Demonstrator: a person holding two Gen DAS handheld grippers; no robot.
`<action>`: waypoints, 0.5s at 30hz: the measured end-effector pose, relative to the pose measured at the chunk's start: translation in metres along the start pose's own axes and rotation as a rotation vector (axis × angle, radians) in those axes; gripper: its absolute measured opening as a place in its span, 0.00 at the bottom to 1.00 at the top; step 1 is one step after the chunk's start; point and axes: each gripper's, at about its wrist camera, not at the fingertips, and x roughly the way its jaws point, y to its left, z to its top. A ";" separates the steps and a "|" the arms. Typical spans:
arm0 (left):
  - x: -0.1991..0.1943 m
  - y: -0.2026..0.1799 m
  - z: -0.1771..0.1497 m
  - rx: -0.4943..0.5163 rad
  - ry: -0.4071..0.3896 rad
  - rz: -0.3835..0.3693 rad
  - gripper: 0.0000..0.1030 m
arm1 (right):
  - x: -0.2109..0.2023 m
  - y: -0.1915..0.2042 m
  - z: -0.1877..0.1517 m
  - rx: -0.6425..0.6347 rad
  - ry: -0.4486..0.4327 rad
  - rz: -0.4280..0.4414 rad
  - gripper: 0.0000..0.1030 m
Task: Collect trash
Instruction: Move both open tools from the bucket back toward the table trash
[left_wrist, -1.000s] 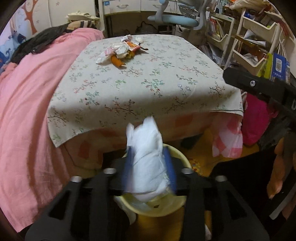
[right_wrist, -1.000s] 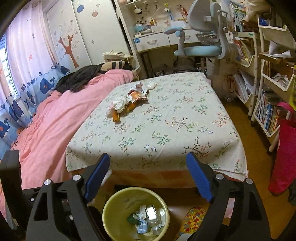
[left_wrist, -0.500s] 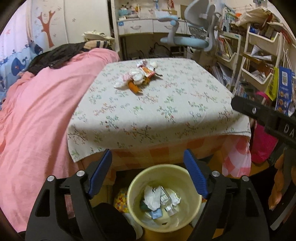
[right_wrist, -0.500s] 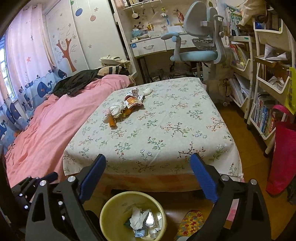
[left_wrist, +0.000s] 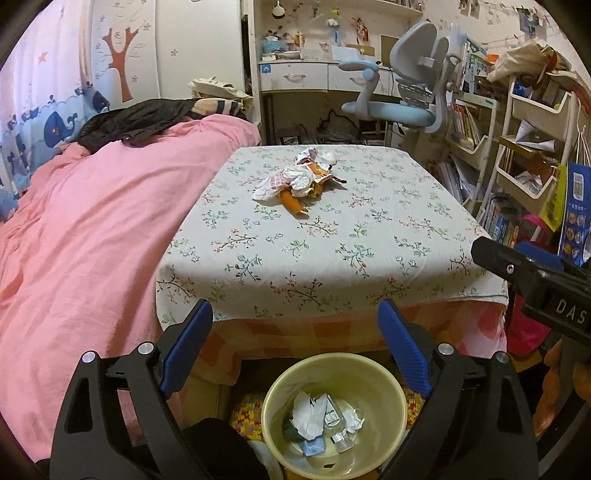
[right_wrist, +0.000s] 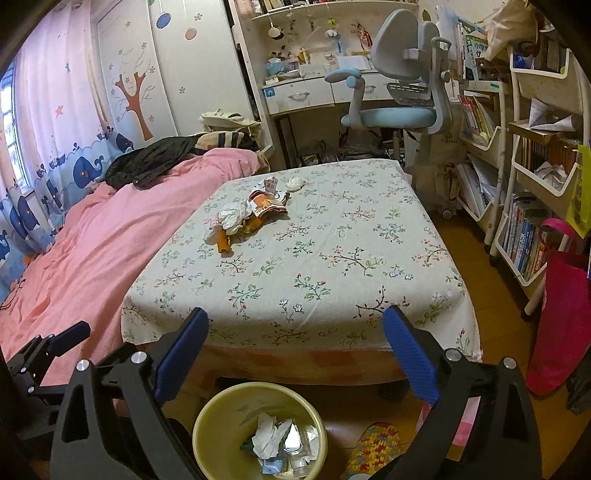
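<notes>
Low table (left_wrist: 332, 258), draped in a cream cloth printed with small flowering sprigs; an orange-and-pink checked layer shows beneath the cloth's front hem. Toward the far side of the tabletop lies a heap of litter (left_wrist: 295, 181): crumpled white paper, an orange-printed wrapper (right_wrist: 267, 205) and an orange cylindrical piece (left_wrist: 293, 201) at its near end. A small white wad (right_wrist: 295, 182) lies just beyond the heap, apart from it. Adjoining the table on one side is a bed (left_wrist: 92, 240) covered by a pink quilt, with a dark garment (left_wrist: 136, 120) spread over its far end. On the wooden floor (right_wrist: 491, 295), in front of the table, stands a yellow bin (left_wrist: 384, 380) containing crumpled paper and wrappers; a patterned mat (right_wrist: 373, 448) lies beside it.
</notes>
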 end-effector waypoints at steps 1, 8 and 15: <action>0.000 0.000 0.000 -0.001 -0.004 0.002 0.85 | 0.000 0.001 0.000 -0.001 0.000 -0.001 0.89; -0.003 0.001 0.001 -0.006 -0.024 0.003 0.86 | -0.001 0.002 0.000 -0.009 -0.007 -0.004 0.90; -0.005 0.002 0.002 -0.013 -0.035 0.005 0.86 | 0.000 0.004 0.000 -0.016 -0.007 -0.006 0.91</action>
